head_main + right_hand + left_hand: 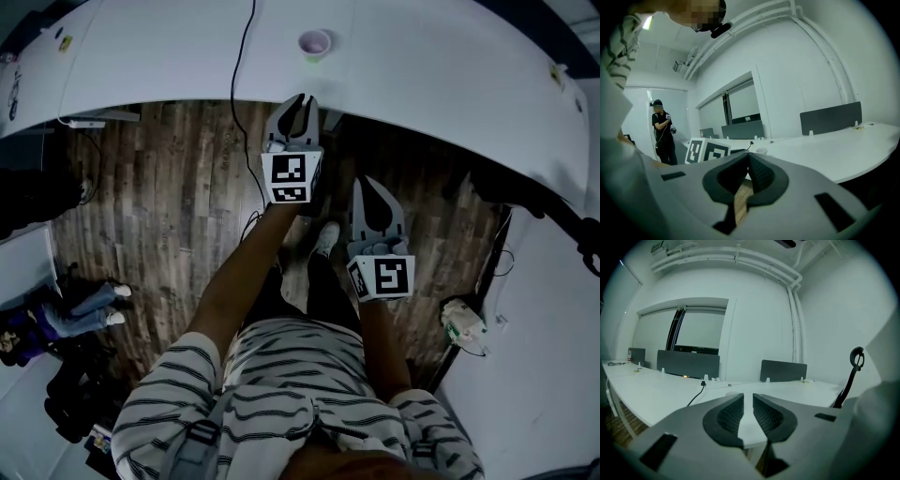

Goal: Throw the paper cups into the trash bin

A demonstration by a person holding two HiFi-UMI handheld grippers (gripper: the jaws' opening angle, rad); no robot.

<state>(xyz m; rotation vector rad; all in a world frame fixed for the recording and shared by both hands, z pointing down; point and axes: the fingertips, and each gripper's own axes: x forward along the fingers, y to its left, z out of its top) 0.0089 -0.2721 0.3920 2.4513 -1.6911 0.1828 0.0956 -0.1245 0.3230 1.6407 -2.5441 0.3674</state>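
Nearest is the person's striped shirt (281,375), with both arms reaching forward over a wooden floor (169,197). The right gripper (372,186) is held the closer of the two, short of the tabletop (441,75). In the right gripper view its fingers (761,176) meet at the tips with nothing between them.

The left gripper (302,101) reaches further, its tips at the tabletop's near edge. Its fingers (729,416) are all but together, with only a thin slit between them and nothing in it.

Just beyond those tips a paper cup (314,43) stands upright on the white tabletop, close to the near edge and apart from both grippers. A black cable (246,56) runs across the tabletop to the cup's left and drops over the near edge.
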